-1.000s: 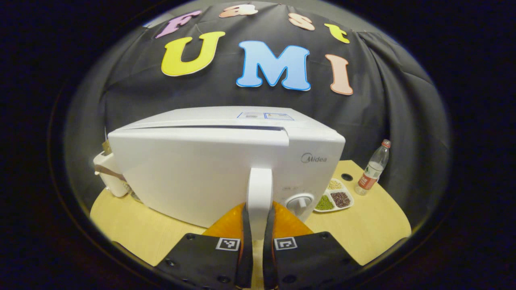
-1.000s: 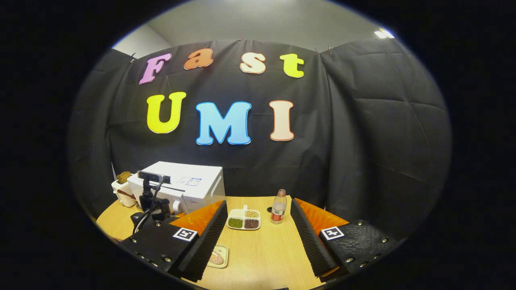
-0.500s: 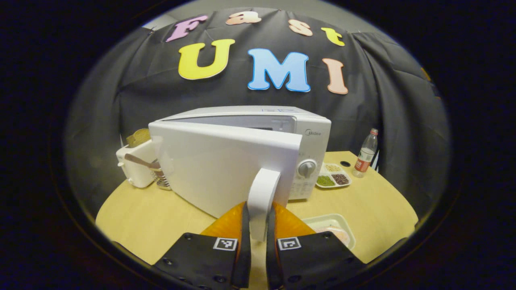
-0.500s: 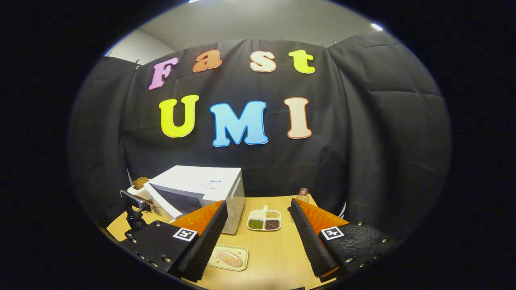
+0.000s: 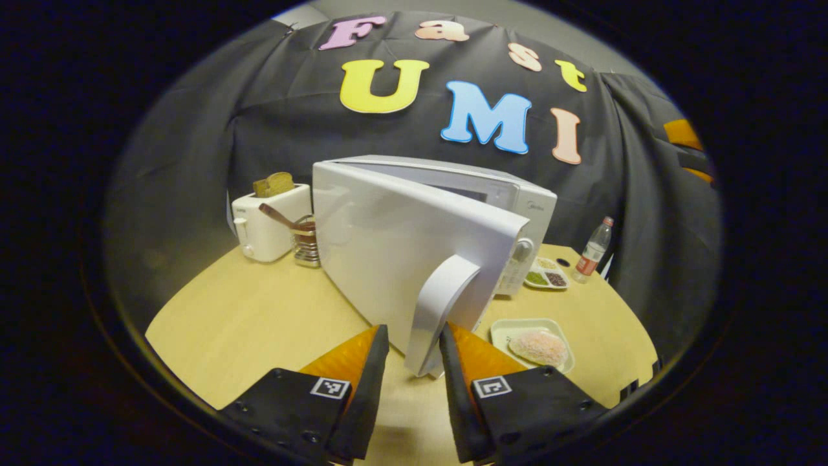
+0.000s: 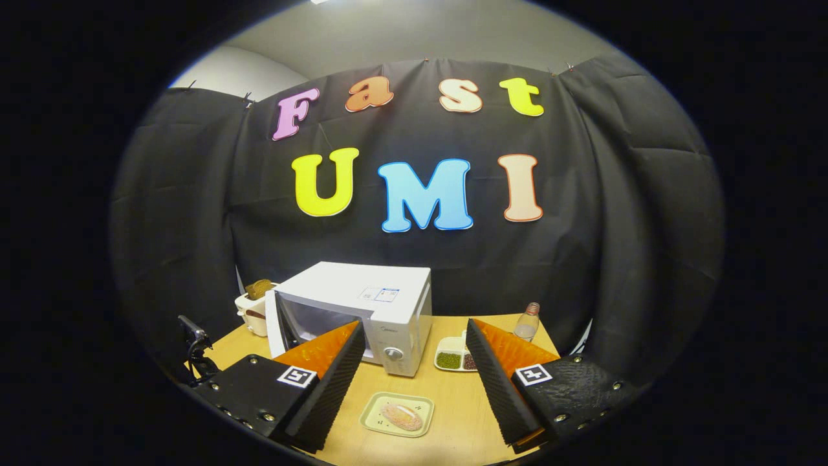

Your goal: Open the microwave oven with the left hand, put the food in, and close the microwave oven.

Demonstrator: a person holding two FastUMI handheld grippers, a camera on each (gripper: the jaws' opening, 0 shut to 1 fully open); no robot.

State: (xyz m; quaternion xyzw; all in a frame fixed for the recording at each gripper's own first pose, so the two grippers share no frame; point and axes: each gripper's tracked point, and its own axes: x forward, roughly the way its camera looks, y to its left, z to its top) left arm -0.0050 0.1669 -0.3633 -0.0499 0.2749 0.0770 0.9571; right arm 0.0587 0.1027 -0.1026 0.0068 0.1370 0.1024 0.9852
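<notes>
At the bottom of the left gripper view, the left gripper (image 5: 409,362) is spread, the microwave (image 5: 453,213) door handle (image 5: 438,310) between its fingers, contact unclear. The right gripper (image 6: 414,369) gapes wide, holding nothing, above the food tray (image 6: 396,414) at bottom centre.

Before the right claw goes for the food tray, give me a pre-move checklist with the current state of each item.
1. Microwave door swung open: ok, cavity shows in the right gripper view.
2. Left claw off the door handle: ok, fingers spread with the handle between them, not pressed.
3. Right claw open: ok.
4. Food tray within sight and unobstructed: ok, flat on the table in front of the microwave.
5. Food on the tray: ok.
6. Cavity free of objects: cannot tell.
</notes>
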